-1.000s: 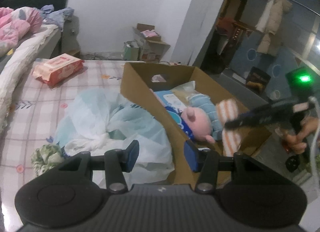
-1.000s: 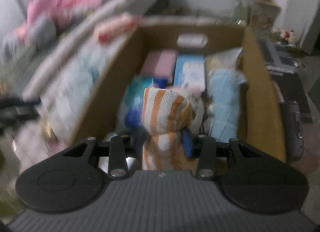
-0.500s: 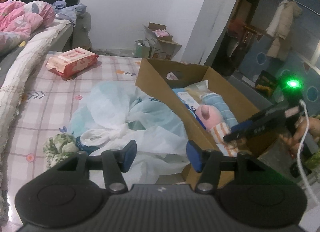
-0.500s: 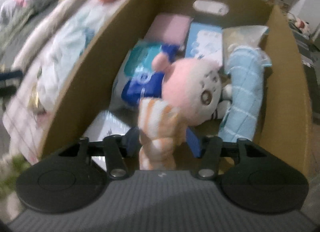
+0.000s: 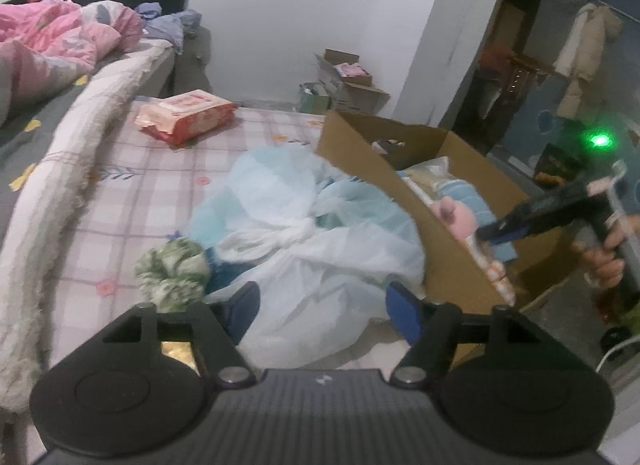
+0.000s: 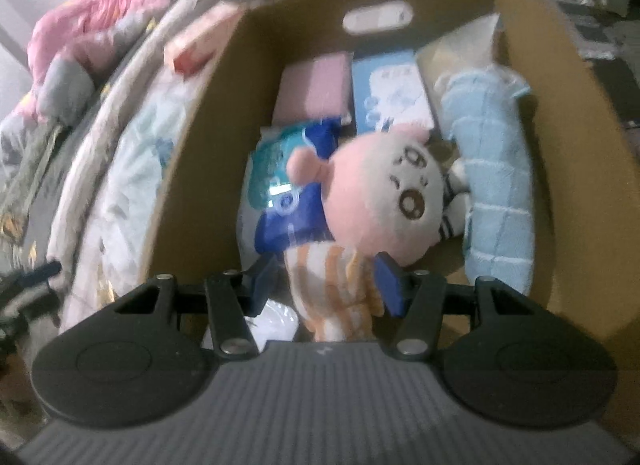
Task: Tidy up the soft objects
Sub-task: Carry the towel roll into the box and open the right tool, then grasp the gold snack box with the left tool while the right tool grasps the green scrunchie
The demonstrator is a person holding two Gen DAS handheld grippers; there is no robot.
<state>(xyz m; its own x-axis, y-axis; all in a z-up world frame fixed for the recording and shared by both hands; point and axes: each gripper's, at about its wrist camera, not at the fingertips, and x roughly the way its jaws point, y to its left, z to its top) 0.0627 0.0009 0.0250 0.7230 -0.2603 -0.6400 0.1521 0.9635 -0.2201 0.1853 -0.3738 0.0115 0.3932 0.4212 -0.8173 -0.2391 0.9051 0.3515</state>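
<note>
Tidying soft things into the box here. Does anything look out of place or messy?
Yes. A crumpled pale blue plastic bag and a green-and-white cloth bundle lie loose on the checked mattress, outside the cardboard box.

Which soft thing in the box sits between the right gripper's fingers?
The orange-striped towel, just in front of the pink plush. The blue checked towel lies off by the box's right wall.

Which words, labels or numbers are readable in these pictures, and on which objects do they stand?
None can be read.
Pink wipes pack: print blurred.
Light blue packet in the cardboard box: print too blurred.
Blue-and-teal pack: print too blurred.
</note>
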